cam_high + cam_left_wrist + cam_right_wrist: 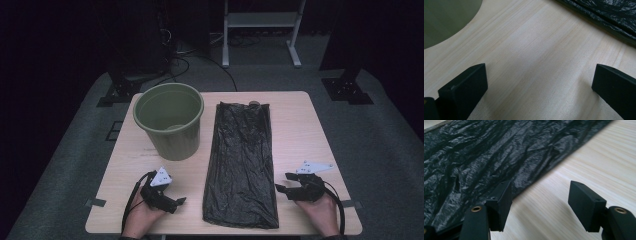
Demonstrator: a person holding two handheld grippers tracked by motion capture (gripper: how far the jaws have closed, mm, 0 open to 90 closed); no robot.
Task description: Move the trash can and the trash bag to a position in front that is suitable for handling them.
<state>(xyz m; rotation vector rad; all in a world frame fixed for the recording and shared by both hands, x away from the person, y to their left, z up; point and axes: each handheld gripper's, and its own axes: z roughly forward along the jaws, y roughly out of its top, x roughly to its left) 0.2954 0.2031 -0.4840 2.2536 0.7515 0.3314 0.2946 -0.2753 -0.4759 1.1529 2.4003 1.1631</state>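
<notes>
wooden table (pixel 300 125): black bag (pixel 242 160) flat; left tongs (pixel 536 87) and right tongs (pixel 540 202) gape empty (right perhaps grazing it).

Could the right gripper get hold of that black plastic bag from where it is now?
Probably yes. The right gripper sits beside the black bag's near edge with open jaws, and the table between them is bare. The flat plastic may be awkward to pinch.
</notes>
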